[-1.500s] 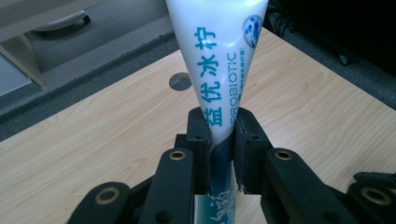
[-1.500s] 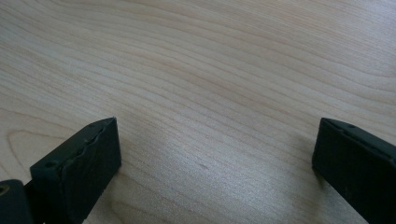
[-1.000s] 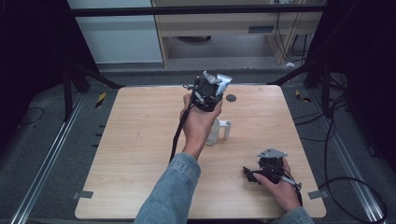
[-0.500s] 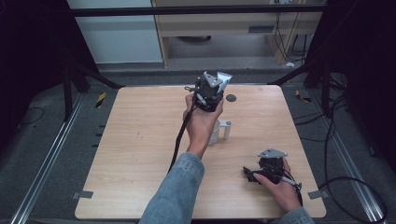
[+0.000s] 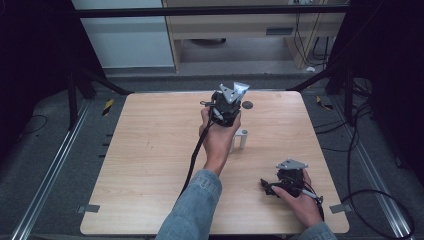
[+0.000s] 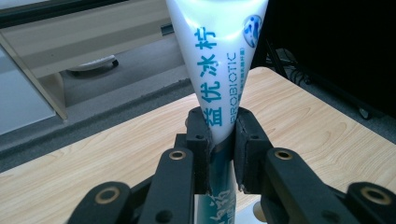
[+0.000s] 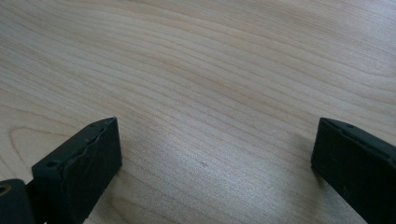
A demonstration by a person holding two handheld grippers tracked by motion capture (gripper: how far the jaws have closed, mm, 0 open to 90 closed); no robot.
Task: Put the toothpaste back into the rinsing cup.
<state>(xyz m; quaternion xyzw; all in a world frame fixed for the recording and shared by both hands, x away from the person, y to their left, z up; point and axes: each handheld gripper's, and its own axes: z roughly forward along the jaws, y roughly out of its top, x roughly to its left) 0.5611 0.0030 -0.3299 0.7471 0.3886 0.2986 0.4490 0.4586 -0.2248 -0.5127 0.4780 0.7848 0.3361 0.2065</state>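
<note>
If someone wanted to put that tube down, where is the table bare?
The table's whole left half is bare, from its left edge to the left gripper's trailing cable. The far right corner, past the dark spot, is free too. It is crowded mid-table around the white tube and near the right gripper.

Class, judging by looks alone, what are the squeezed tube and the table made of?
Tube: probably soft glossy plastic; it shines, is printed, and pinches flat between the left gripper fingers. Table: wood or wood-look laminate, matte, with visible grain lines.
</note>
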